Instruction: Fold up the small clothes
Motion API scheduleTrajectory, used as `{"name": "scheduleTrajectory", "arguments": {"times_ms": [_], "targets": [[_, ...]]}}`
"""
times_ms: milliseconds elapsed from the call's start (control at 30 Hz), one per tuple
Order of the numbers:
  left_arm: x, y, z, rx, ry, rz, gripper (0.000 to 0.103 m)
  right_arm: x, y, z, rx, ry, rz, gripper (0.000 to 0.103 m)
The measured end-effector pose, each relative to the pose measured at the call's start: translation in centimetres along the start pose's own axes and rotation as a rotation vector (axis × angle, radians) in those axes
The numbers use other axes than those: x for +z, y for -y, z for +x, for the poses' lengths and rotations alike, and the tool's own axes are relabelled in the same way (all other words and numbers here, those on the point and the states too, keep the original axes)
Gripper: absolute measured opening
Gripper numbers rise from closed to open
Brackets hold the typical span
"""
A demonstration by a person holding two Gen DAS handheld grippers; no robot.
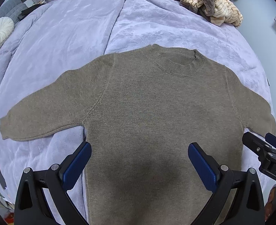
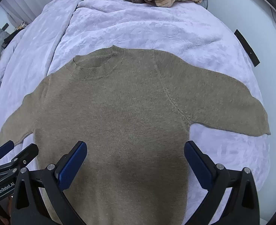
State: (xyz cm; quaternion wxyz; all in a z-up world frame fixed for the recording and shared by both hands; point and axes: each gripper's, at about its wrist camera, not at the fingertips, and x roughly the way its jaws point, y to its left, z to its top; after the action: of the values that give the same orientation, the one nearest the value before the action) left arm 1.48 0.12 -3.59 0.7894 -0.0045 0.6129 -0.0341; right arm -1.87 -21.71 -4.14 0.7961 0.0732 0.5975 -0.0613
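You are holding both hand-held grippers over the lower body of the brown sweater point(image 1: 156, 112), which is lying flat and face up on the lavender blanket point(image 1: 156, 22) of the bed. The left hand-held gripper point(image 1: 139, 150) is gaping wide and gripping nothing; the right hand-held gripper point(image 2: 136, 148) is spread just as wide and is likewise empty. The sweater's long axis is running from 6 o'clock to 12 o'clock, collar point(image 1: 175, 61) farthest from you. Its left sleeve point(image 1: 40, 112) is reaching out toward 9 o'clock, nearer your left gripper; the right sleeve point(image 2: 227, 101) is stretching toward 3 o'clock, nearer your right. No fold looks started yet, so each sleeve is probably waiting for its own side's gripper. A heap of striped clothes point(image 1: 203, 1) is sitting at 1 o'clock, well apart.
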Motion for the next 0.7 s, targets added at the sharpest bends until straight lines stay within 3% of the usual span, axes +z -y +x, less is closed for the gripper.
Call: {"name": "scheduleTrajectory", "arguments": {"times_ms": [700], "targets": [[0.0, -1.2, 2.0, -0.046, -0.018, -0.04, 0.103, -0.7, -0.4, 1.3, 0.003, -0.009, -0.004, 0.103]]}}
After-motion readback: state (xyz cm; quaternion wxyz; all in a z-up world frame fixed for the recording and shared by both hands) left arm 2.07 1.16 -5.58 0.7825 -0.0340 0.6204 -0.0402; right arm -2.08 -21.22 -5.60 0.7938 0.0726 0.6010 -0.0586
